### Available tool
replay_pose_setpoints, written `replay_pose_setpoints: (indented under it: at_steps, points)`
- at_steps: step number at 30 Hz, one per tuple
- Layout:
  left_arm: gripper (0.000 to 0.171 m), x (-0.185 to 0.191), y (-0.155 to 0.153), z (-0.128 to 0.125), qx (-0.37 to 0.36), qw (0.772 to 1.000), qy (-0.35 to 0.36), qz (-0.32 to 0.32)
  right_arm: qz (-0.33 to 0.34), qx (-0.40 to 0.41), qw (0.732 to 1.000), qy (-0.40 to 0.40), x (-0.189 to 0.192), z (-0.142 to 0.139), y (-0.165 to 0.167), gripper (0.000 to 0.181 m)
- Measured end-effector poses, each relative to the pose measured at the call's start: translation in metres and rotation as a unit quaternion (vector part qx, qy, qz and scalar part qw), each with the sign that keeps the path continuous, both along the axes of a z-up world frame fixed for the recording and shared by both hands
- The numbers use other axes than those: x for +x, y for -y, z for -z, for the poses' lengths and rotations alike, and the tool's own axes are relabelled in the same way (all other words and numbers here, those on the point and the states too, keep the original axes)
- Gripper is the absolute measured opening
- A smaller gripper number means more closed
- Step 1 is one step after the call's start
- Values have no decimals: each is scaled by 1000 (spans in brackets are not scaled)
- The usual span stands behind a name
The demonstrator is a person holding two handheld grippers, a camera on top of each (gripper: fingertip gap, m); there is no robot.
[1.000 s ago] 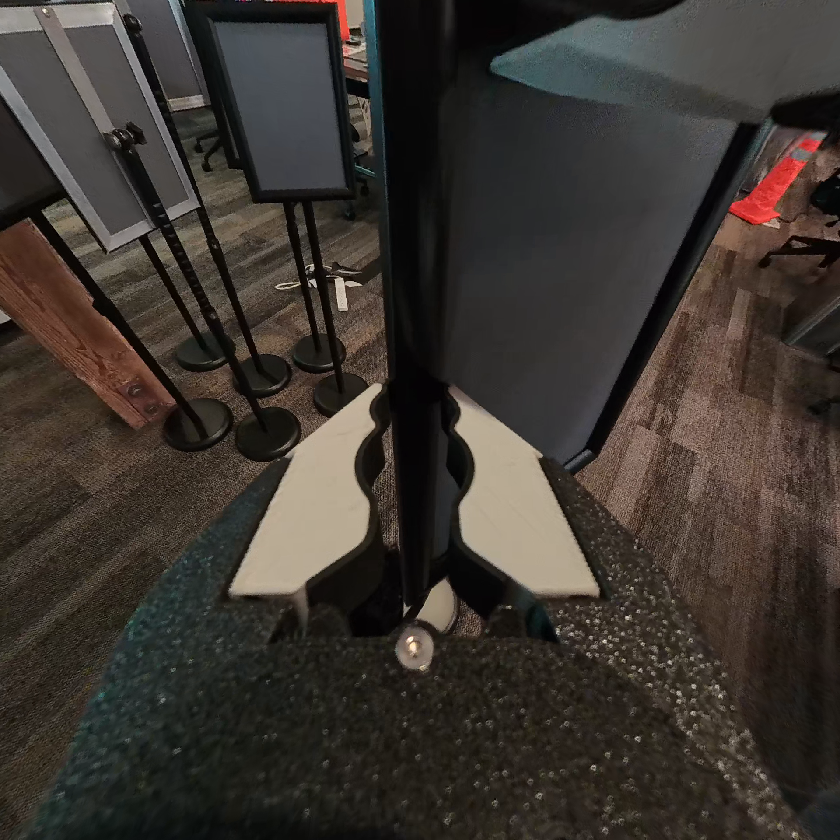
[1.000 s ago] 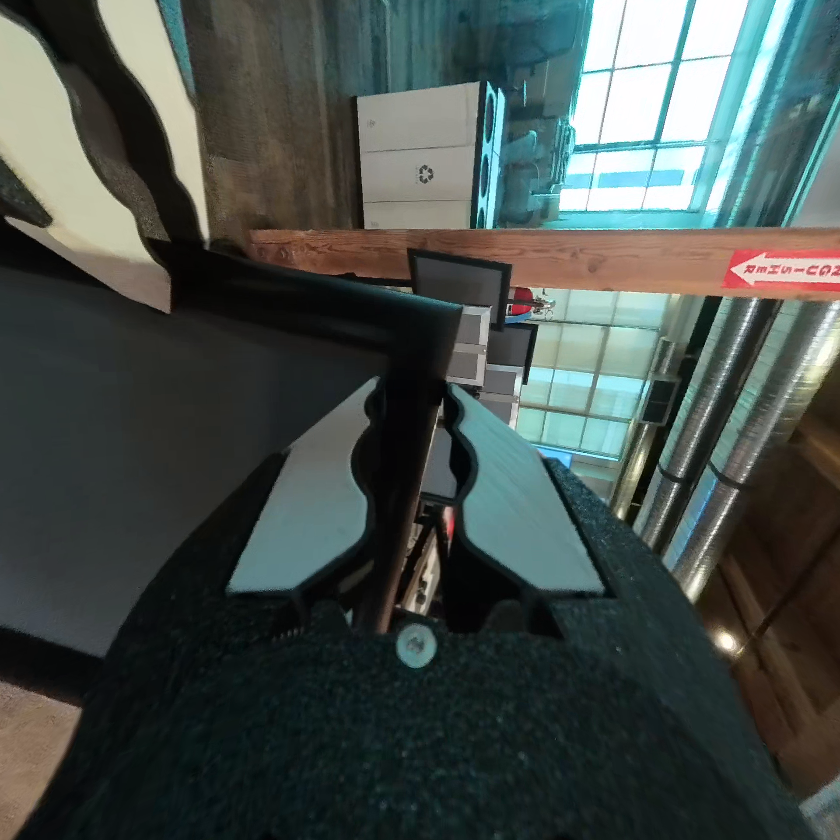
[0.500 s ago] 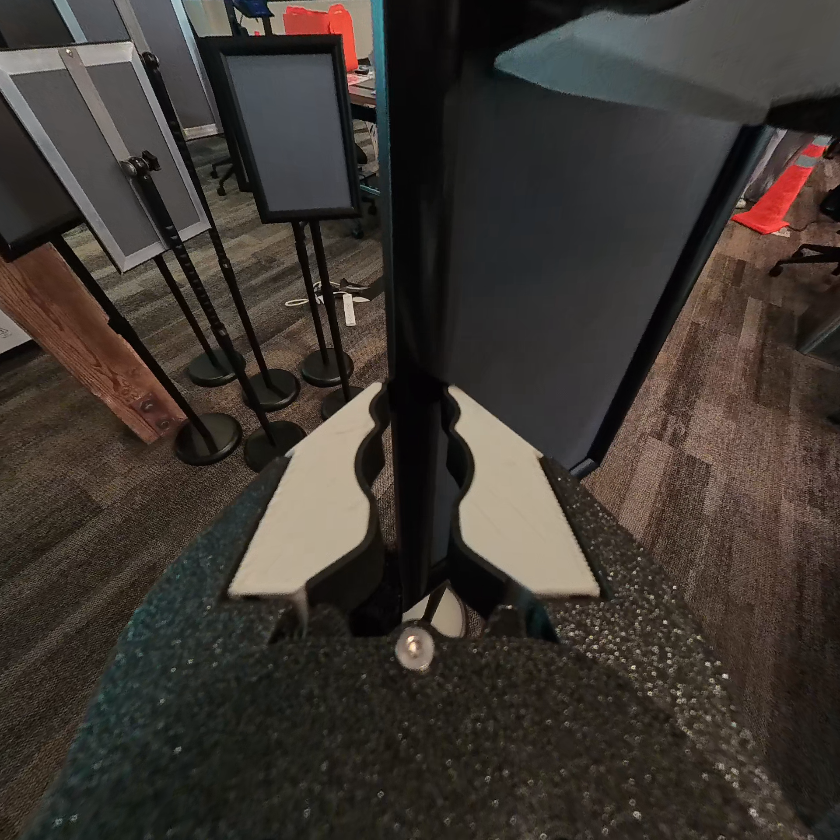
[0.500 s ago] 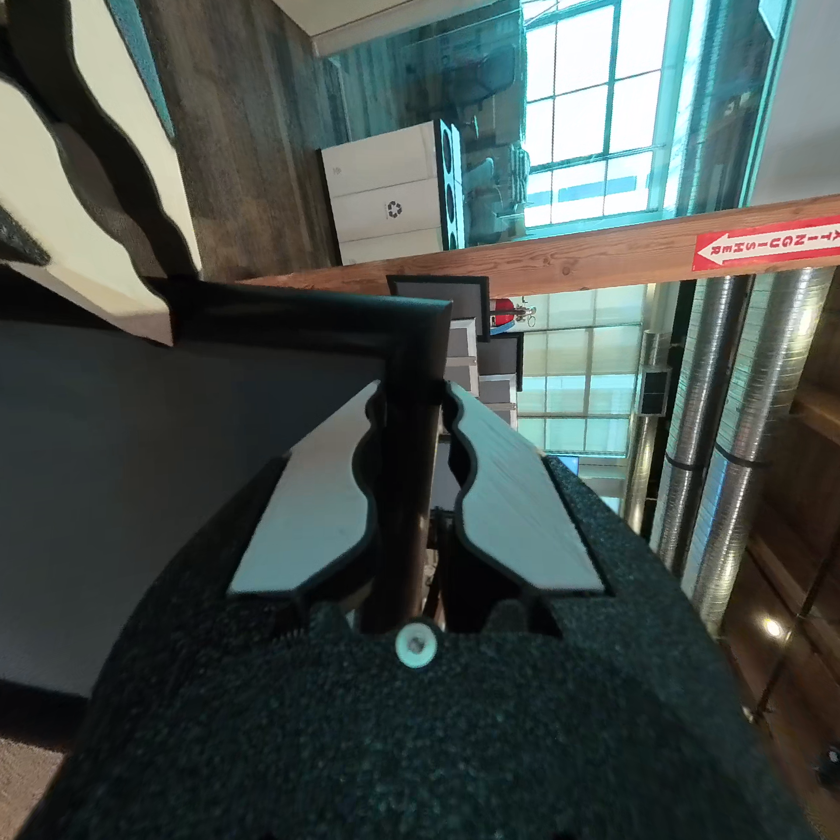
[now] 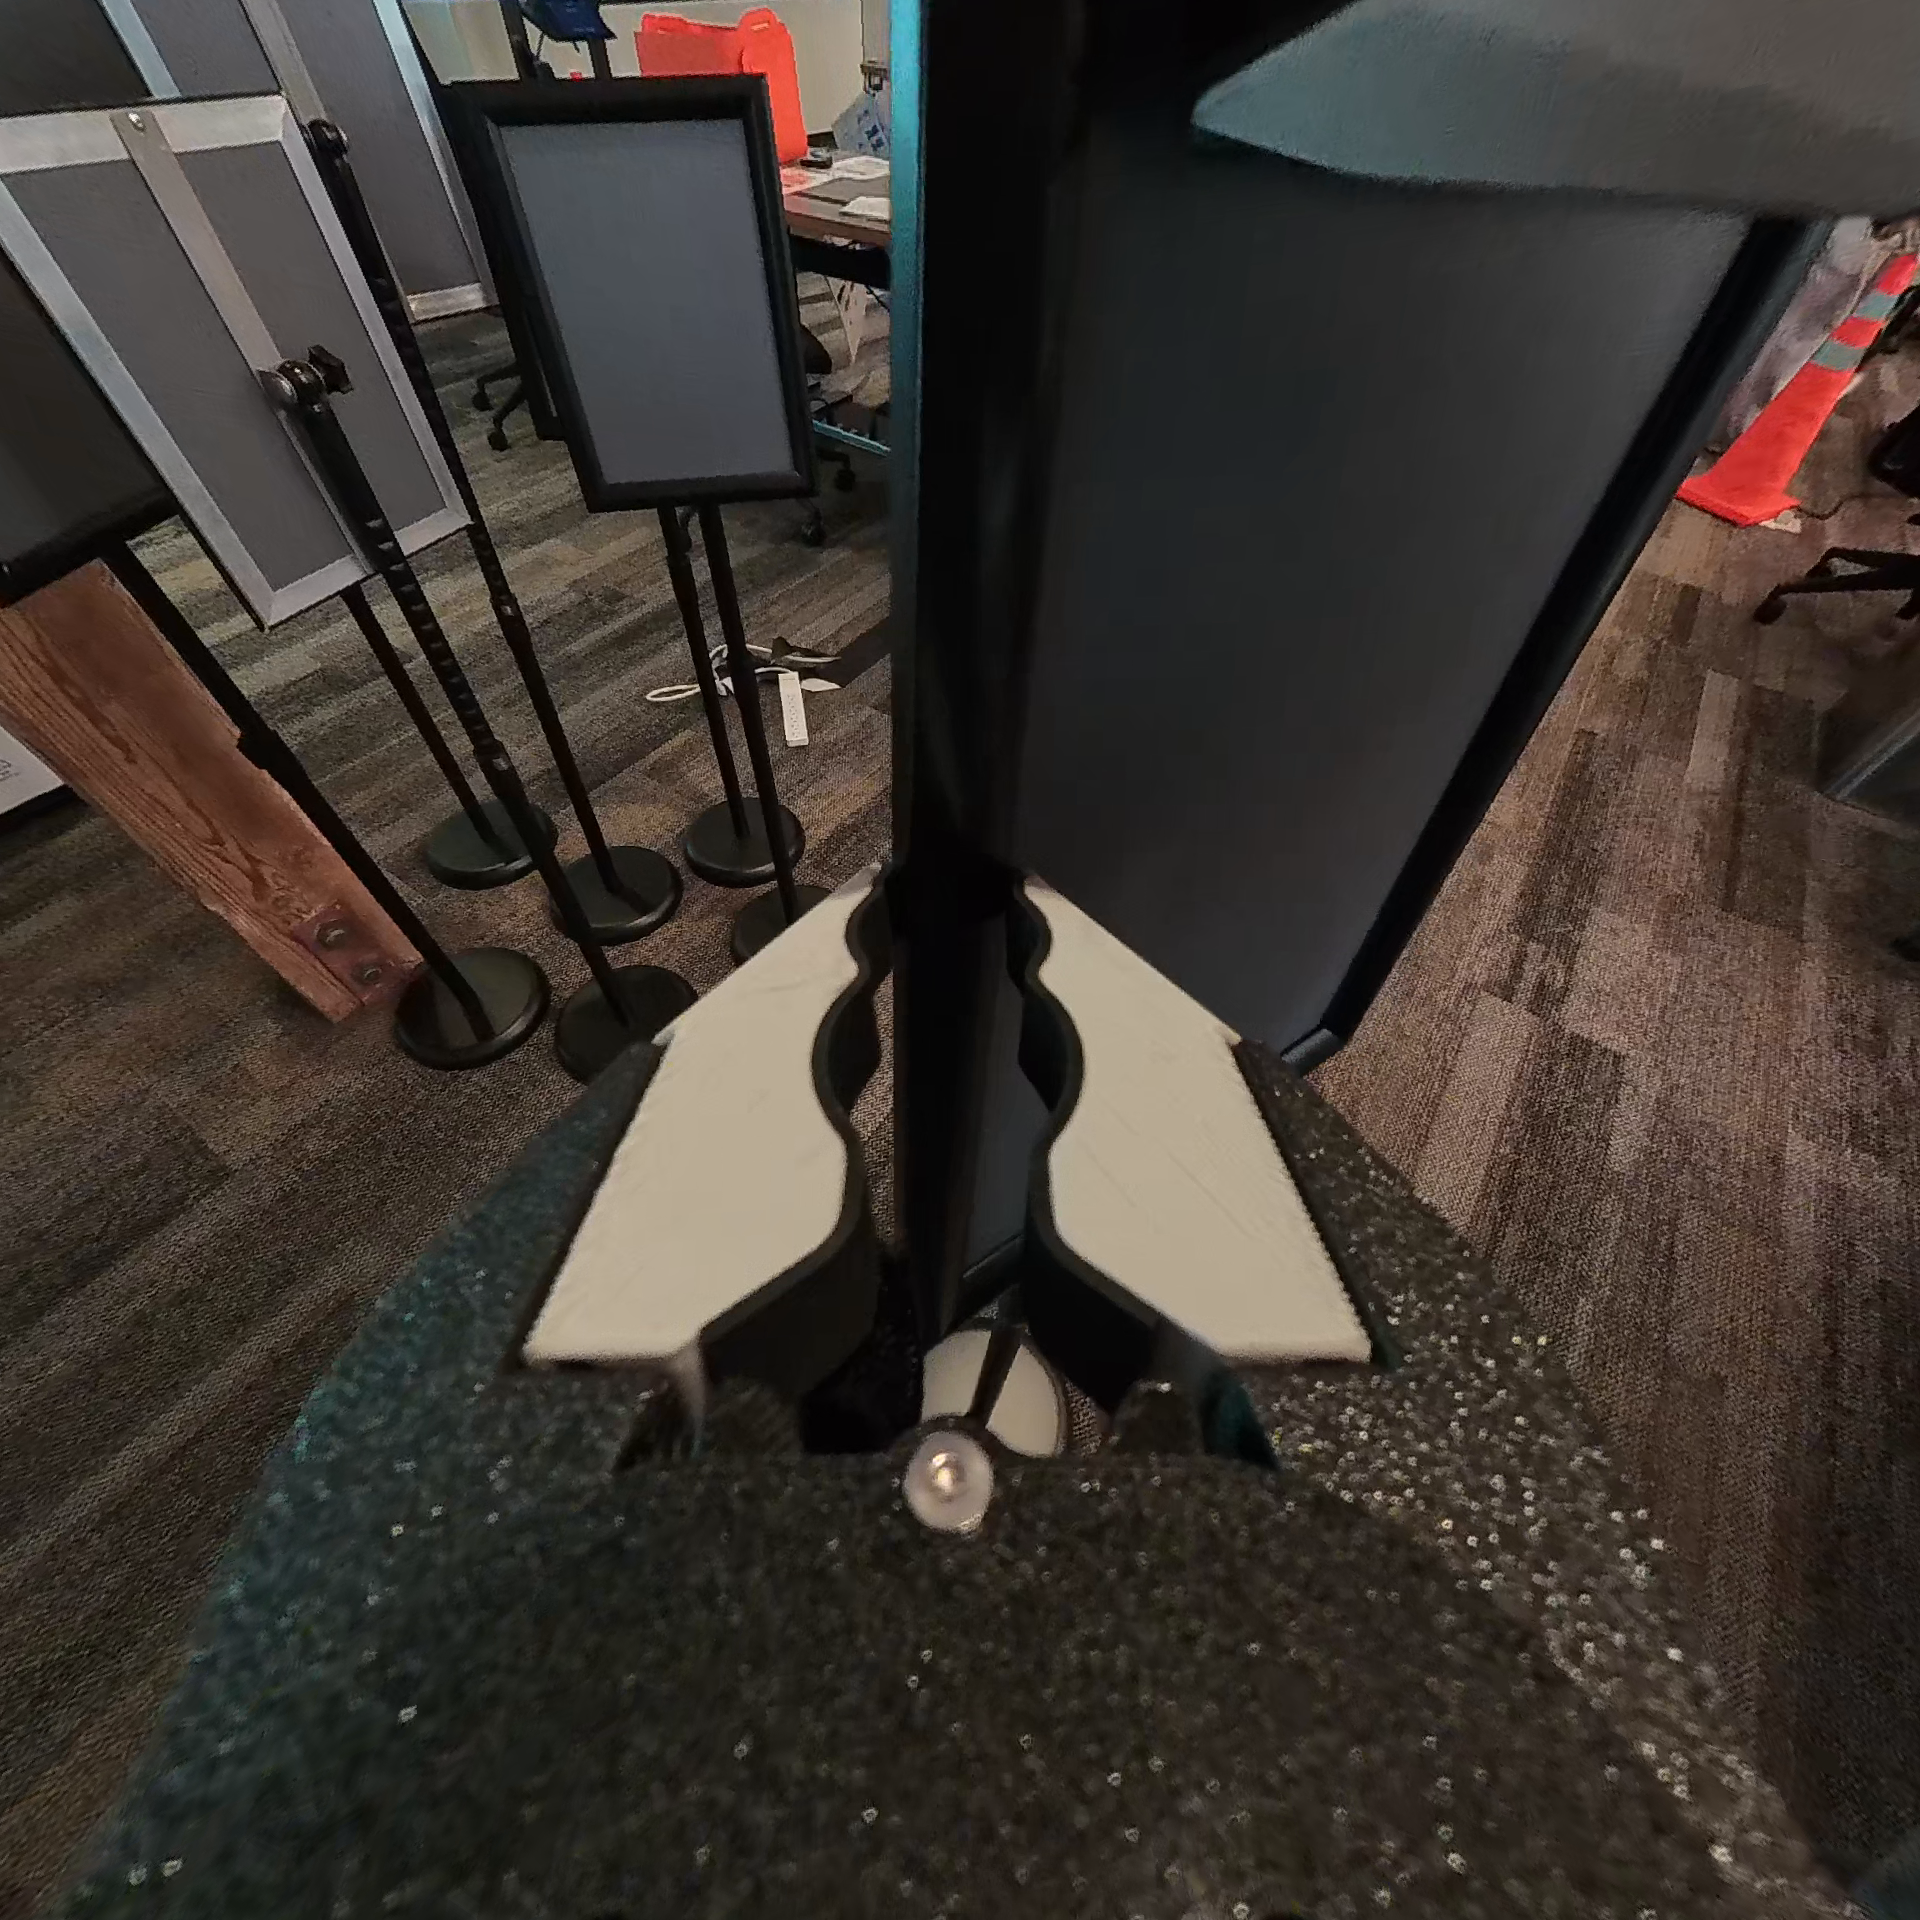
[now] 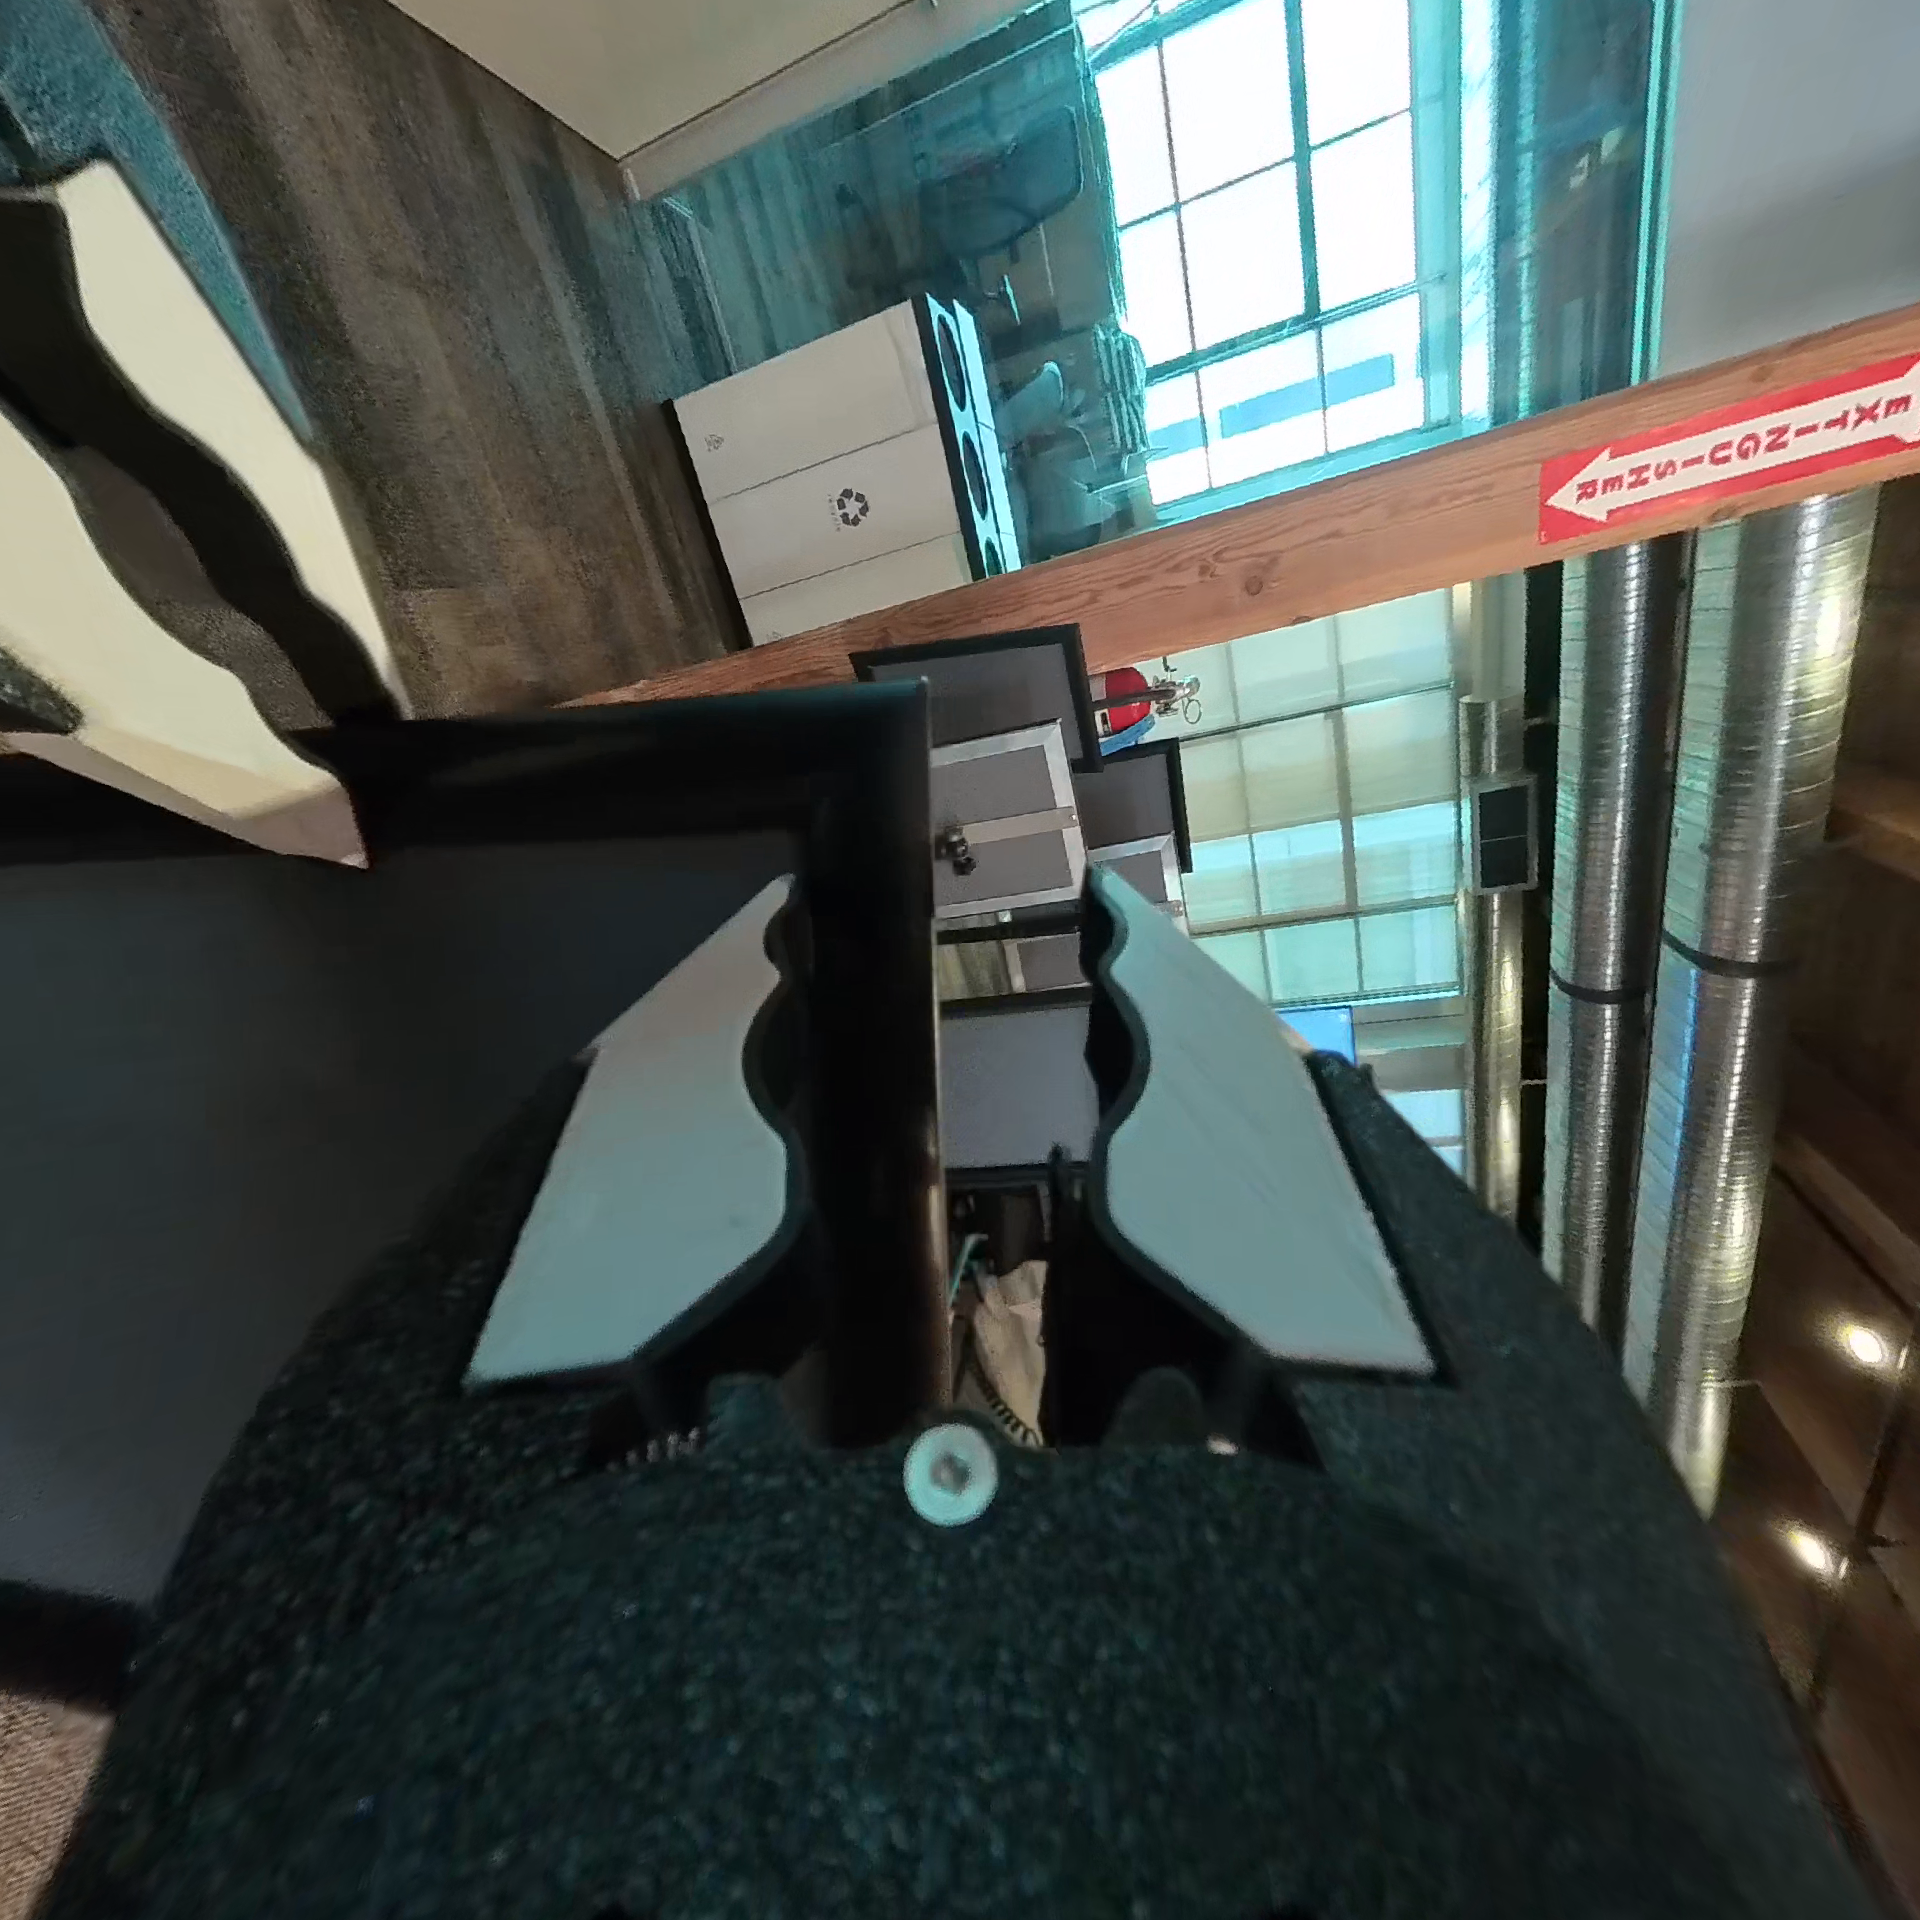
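Left claw (image 5: 956,1029) is clamping the black frame edge of a sign panel (image 5: 1299,520) above carpet (image 5: 1610,1039). Right claw (image 6: 935,997) is sitting half-open around the panel's corner edge, its right finger (image 6: 1226,1164) clear of it.

An office in a converted industrial building is suggested by carpet tiles (image 5: 1558,935), swivel chairs (image 5: 1839,582), sign stands (image 5: 649,291), timber beams (image 6: 1299,561) and exposed ducts (image 6: 1714,935).
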State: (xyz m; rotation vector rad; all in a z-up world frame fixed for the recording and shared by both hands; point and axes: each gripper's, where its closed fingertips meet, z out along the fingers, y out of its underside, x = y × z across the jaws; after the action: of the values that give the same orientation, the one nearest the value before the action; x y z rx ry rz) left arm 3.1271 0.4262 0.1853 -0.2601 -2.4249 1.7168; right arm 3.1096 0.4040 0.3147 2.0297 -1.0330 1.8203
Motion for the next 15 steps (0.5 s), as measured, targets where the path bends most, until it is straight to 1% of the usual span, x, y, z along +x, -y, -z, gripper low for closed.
replay_pose_setpoints:
  at_steps: [1,3,4,5,6,7,8,9,10,11,12,13,15]
  points:
    - [21,0,0,1,0,1000,0,1,-2,5,1000,0,0,0,-1,51]
    - [21,0,0,2,1,1000,0,2,3,14,1000,12,-2,-4,-2,59]
    - [21,1,0,3,5,1000,-1,-1,-20,5,997,71,-3,-28,-11,1]
    - [21,3,1,4,8,1000,-5,-5,-46,-66,978,192,-11,-85,-23,0]
    - [21,5,2,4,8,1000,-12,-5,-40,-95,971,214,-16,-116,-24,0]
    - [21,7,2,4,8,1000,-16,-6,-21,-64,973,223,-20,-133,-14,0]
    - [21,8,3,4,8,1000,-18,-5,-14,8,975,221,-22,-137,-1,2]
    - [21,7,3,4,8,1000,-20,-1,7,75,977,198,-26,-129,16,17]
    - [21,7,3,4,9,1000,-20,2,40,107,977,179,-34,-119,33,30]
    - [21,7,2,4,11,1000,-18,3,47,132,975,174,-44,-110,38,31]
    - [21,7,2,4,15,1000,-15,2,41,172,966,189,-56,-101,36,30]
    - [21,7,1,4,19,1000,-10,2,58,215,950,219,-75,-92,40,29]
    - [21,11,-2,3,30,1000,-1,-8,110,305,904,280,-123,-61,55,40]
